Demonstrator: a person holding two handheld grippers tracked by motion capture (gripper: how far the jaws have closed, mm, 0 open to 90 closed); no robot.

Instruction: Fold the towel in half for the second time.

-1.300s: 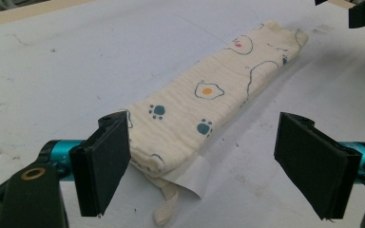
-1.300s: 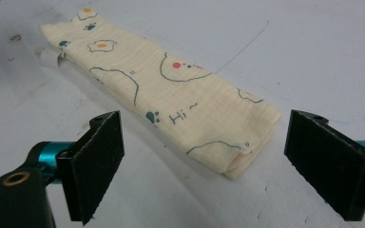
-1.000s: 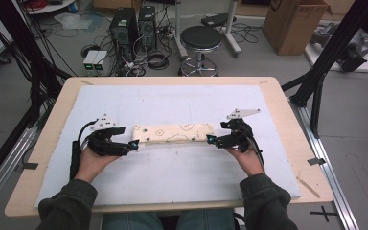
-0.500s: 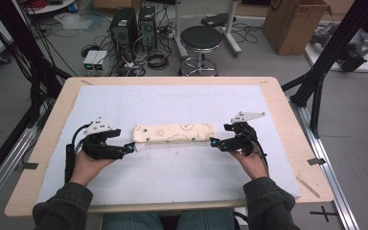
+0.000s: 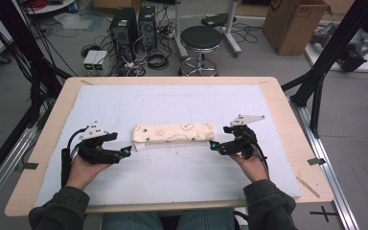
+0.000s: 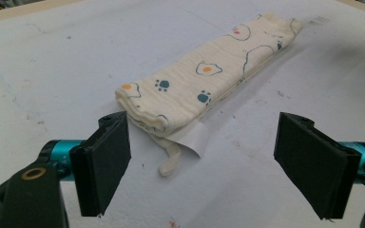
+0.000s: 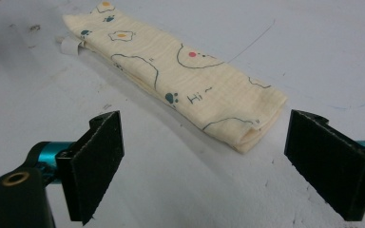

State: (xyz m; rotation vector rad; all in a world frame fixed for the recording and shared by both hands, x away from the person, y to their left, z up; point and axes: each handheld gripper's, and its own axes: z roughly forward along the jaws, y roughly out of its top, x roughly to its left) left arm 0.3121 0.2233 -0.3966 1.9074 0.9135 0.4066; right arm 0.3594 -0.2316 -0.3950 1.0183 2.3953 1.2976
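A cream cloth [image 5: 173, 133] printed with paw marks and egg shapes lies folded into a long strip across the middle of the white mat [image 5: 172, 103]. My left gripper [image 5: 127, 151] stands open just off the strip's left end, where a white label and a loop [image 6: 180, 147] stick out from the folded cloth [image 6: 204, 78]. My right gripper [image 5: 212, 145] is open too, just off the right end of the cloth [image 7: 180, 76]. Nothing sits between either pair of jaws [image 6: 204, 175] [image 7: 204, 166].
The mat covers a wooden table [image 5: 287, 120]. Bare mat lies in front of and behind the cloth. Beyond the far edge stand a round stool [image 5: 201, 38], computer towers [image 5: 134, 24], cables and a cardboard box [image 5: 297, 24]. Black frame posts [image 5: 326, 62] flank the table.
Both grippers have let go of the cloth's ends and drawn back outward and toward the person. The cloth now lies flat on the mat.
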